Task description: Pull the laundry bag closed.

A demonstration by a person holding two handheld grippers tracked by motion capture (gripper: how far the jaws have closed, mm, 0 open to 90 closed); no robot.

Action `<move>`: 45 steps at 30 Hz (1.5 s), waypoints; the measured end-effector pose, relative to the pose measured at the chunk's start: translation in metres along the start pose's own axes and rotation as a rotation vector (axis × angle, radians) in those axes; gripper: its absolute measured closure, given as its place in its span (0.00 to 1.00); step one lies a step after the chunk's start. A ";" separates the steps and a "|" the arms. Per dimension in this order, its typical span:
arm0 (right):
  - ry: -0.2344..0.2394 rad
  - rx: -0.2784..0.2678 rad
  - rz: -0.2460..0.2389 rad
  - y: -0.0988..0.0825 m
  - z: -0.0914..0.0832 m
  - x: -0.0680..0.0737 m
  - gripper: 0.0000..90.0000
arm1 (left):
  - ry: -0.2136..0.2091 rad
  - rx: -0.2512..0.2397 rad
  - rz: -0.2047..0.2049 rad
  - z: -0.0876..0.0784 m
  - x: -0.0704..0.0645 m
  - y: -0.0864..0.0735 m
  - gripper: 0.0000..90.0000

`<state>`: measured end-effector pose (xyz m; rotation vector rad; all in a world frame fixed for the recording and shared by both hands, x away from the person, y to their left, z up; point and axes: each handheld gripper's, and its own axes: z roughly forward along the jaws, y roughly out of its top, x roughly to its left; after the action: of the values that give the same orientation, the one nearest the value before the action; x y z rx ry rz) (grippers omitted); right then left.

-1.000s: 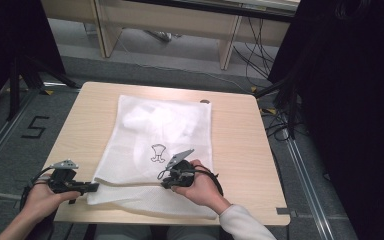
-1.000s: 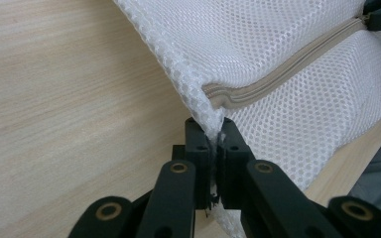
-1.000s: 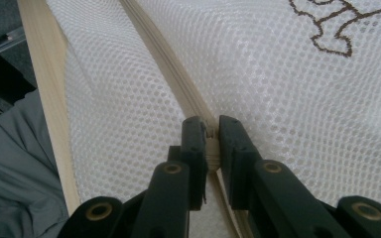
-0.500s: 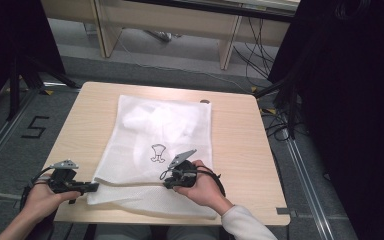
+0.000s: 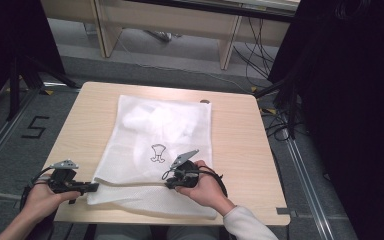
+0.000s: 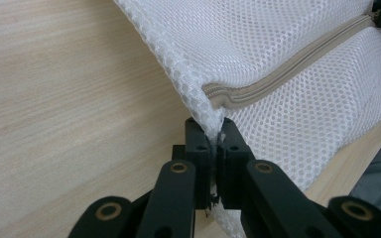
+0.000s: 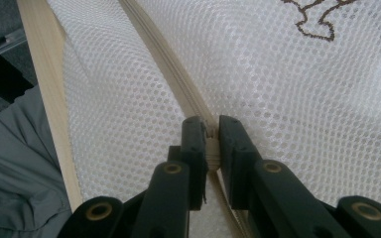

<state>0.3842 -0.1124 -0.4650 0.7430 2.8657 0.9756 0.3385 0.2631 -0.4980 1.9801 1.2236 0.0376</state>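
On the wooden table (image 5: 240, 130) lies a white mesh laundry bag (image 5: 155, 135), flat, reaching from the far middle of the tabletop to the near edge. Small dark printed figure (image 5: 157, 153) on its upper face. Something white and bunched shows through the mesh in the far half; cannot tell what it is.

Left gripper (image 5: 91, 187) sits at the bag's near left corner, held by the person's left hand (image 5: 42, 197) at the table's near left edge. Left gripper view: the two black jaws are pressed together on the mesh corner (image 6: 211, 116), right where the beige zipper (image 6: 287, 69) ends. Mesh bunches between the pads.

Right gripper (image 5: 172, 184) rests on the bag's near half, right hand (image 5: 205, 190) behind it, white sleeve (image 5: 247, 225) coming in from the bottom. Right gripper view: jaws closed on the zipper line (image 7: 168, 64), a small pale piece pinched between the pads (image 7: 212, 144) — looks like the zipper pull, though mostly hidden by the jaws.

Zipper runs across the bag's near portion between the two grippers. Near edge of the bag hangs just at the table's front rim. Grey floor (image 5: 30, 125) with a painted number at left; cables (image 5: 275, 115) on the floor at right.
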 end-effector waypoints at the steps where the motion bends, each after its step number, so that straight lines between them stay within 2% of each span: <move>1: 0.000 -0.003 0.003 0.000 0.000 0.000 0.92 | 0.002 -0.002 -0.001 0.000 0.000 0.000 0.95; 12: -0.010 0.003 0.025 -0.004 -0.004 -0.001 0.92 | 0.002 0.001 0.001 0.000 0.000 0.000 0.95; 18: 0.000 0.002 0.023 -0.005 -0.005 -0.002 0.92 | 0.002 0.001 0.000 0.000 0.000 0.000 0.95; 22: -0.009 0.000 0.015 -0.006 -0.006 -0.003 0.92 | 0.004 -0.001 -0.001 0.000 0.000 0.000 0.95; 25: -0.011 -0.003 0.031 -0.007 -0.008 -0.004 0.92 | 0.002 0.001 0.001 0.000 0.000 0.000 0.95; 30: -0.011 -0.002 0.022 -0.008 -0.009 -0.004 0.92 | 0.004 0.001 0.001 0.000 0.000 0.000 0.95; 35: -0.019 -0.013 0.034 -0.010 -0.009 -0.005 0.92 | 0.000 0.002 0.003 0.000 0.000 0.000 0.95; 40: -0.013 0.007 0.044 -0.012 -0.012 -0.005 0.92 | 0.006 0.002 0.003 0.000 0.000 0.000 0.95; 45: -0.013 -0.007 0.025 -0.012 -0.012 -0.006 0.92 | 0.002 0.003 0.002 0.000 0.001 0.000 0.95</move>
<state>0.3823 -0.1303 -0.4634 0.7830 2.8476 0.9795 0.3388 0.2634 -0.4985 1.9844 1.2231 0.0388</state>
